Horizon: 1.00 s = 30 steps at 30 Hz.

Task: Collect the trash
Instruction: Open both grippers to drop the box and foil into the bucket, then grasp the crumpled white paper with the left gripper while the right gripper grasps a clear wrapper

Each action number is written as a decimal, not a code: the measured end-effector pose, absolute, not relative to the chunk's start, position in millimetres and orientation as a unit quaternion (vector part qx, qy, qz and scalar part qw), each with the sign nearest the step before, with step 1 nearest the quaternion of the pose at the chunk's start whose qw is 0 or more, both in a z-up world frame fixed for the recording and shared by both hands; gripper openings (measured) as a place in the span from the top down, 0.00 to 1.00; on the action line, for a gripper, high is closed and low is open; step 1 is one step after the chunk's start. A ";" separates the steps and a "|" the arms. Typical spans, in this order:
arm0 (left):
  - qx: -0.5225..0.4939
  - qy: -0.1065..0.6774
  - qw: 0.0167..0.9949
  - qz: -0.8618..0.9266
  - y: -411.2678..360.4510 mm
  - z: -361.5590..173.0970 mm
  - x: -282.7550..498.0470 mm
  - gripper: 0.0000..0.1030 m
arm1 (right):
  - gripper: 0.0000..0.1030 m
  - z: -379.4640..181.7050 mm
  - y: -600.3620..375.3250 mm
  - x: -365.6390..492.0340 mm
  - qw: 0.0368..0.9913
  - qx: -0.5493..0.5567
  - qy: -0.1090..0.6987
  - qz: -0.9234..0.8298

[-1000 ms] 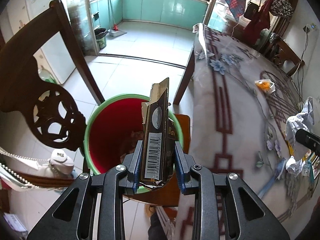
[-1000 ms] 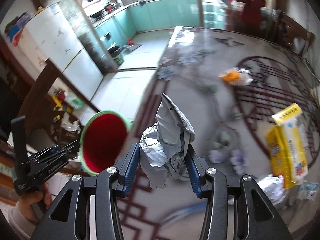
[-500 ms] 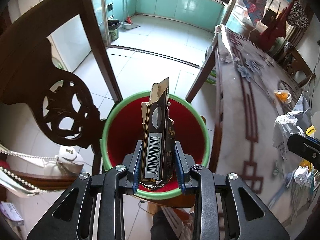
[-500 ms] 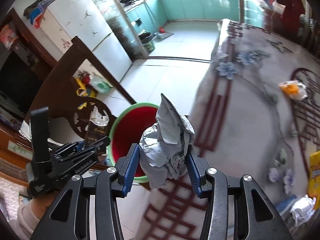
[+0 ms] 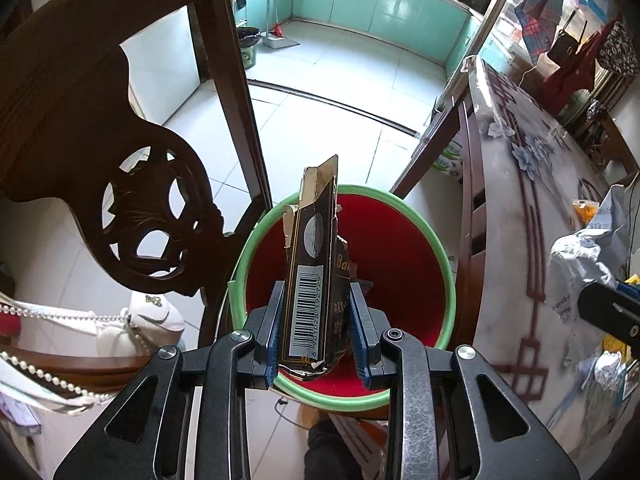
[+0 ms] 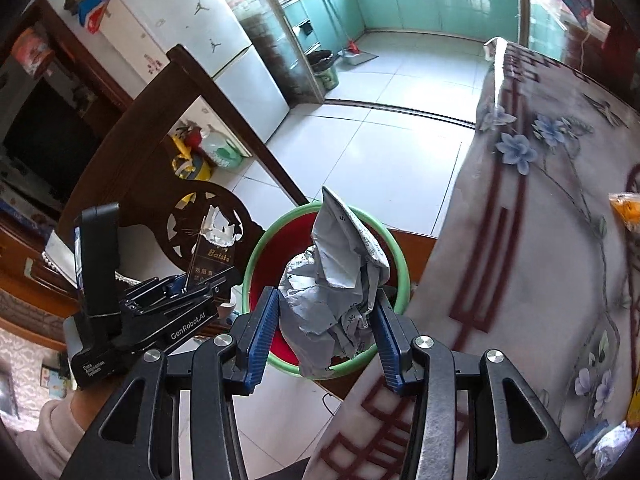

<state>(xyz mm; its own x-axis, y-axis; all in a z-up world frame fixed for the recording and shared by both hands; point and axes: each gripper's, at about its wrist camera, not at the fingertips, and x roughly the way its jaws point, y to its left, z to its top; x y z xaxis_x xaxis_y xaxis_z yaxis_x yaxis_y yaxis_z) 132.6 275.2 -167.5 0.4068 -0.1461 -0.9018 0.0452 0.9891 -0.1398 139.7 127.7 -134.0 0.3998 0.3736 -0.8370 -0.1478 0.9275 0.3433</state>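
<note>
Both jaws pinch trash above red bin (image 5: 400,248).

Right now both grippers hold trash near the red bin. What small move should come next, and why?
Probably open the left gripper: its black packet already hangs over the mouth of the red bin, so it should drop in. The right gripper with the crumpled paper can follow.
</note>
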 end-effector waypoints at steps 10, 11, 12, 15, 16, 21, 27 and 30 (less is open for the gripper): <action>-0.056 0.543 0.835 -0.063 275.9 -168.4 139.8 0.42 | 0.52 -133.1 139.2 147.0 0.829 0.090 0.525 0.169; -0.056 0.539 0.838 -0.063 275.9 -167.3 139.9 0.35 | 0.49 -132.1 140.7 146.5 0.830 0.089 0.523 0.170; -0.056 0.534 0.841 -0.063 275.6 -165.3 139.4 0.34 | 0.48 -131.6 141.3 146.8 0.831 0.087 0.522 0.170; -0.053 0.528 0.845 -0.063 274.2 -160.9 139.7 0.34 | 0.47 -129.6 143.0 146.1 0.833 0.084 0.519 0.173; -0.053 0.526 0.846 -0.063 274.1 -160.0 139.6 0.34 | 0.47 -129.3 143.3 145.8 0.833 0.084 0.519 0.174; -0.053 0.522 0.849 -0.059 274.3 -157.3 136.9 0.34 | 0.47 -127.8 143.0 144.5 0.834 0.084 0.516 0.174; -0.048 0.521 0.850 -0.053 273.0 -153.8 129.5 0.34 | 0.47 -119.9 137.9 134.0 0.841 0.084 0.506 0.171; -0.048 0.518 0.852 -0.056 268.3 -150.0 125.5 0.34 | 0.47 -114.9 131.3 126.6 0.845 0.084 0.502 0.166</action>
